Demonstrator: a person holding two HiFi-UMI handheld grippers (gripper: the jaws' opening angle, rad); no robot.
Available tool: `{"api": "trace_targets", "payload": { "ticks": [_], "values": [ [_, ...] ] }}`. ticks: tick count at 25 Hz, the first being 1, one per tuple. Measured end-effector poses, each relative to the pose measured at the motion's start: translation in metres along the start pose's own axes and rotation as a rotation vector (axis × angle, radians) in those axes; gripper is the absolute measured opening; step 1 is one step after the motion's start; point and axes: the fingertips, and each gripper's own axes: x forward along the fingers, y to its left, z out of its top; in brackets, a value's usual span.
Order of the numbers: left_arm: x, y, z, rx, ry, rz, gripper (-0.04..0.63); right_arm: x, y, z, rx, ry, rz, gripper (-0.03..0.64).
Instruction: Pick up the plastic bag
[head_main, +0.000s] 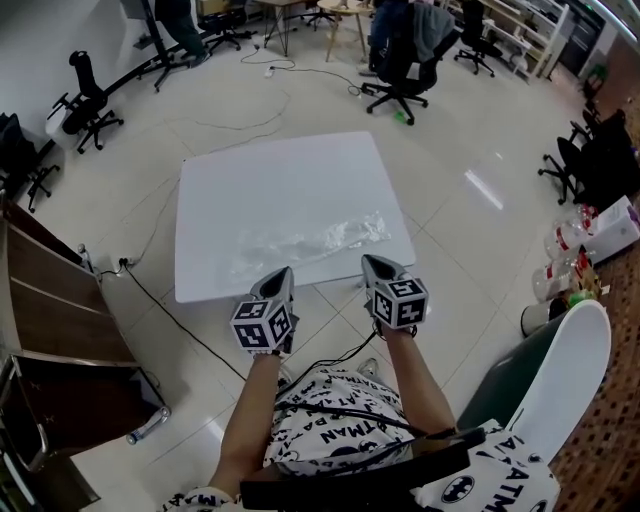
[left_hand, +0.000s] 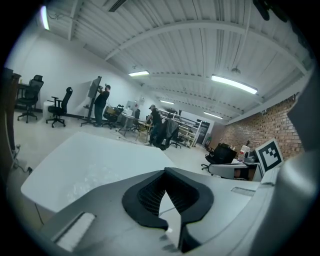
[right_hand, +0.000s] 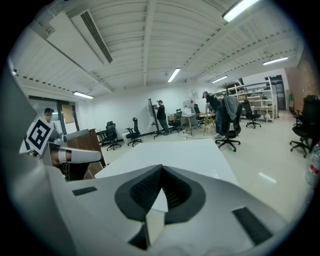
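- Counter: white, square slab, carrying single item.
- Plastic bag: clear, crumpled, lying flat across counter's near half, stretching left to right. Judged as weighing next to nothing, limp, slick. Flat film probably slipping from shallow pinch, so raised wrinkle at bag's right end looking like best hold.
- Left tool, right tool: forearms reaching forward, both hovering over counter's near edge, tips pointing toward bag, not touching it. Jaws of each pressing together, gripping nothing.
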Motion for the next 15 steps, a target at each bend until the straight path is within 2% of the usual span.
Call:
{"api": "trace_targets", "payload": {
  "ticks": [15],
  "values": [
    [-0.0073, -0.0007, 0.0001, 0.005, 0.001, 0.009, 0.0, -0.0025, 0.0053, 0.0043, -0.005, -0.009, 0.011, 0.0]
  ]
}}
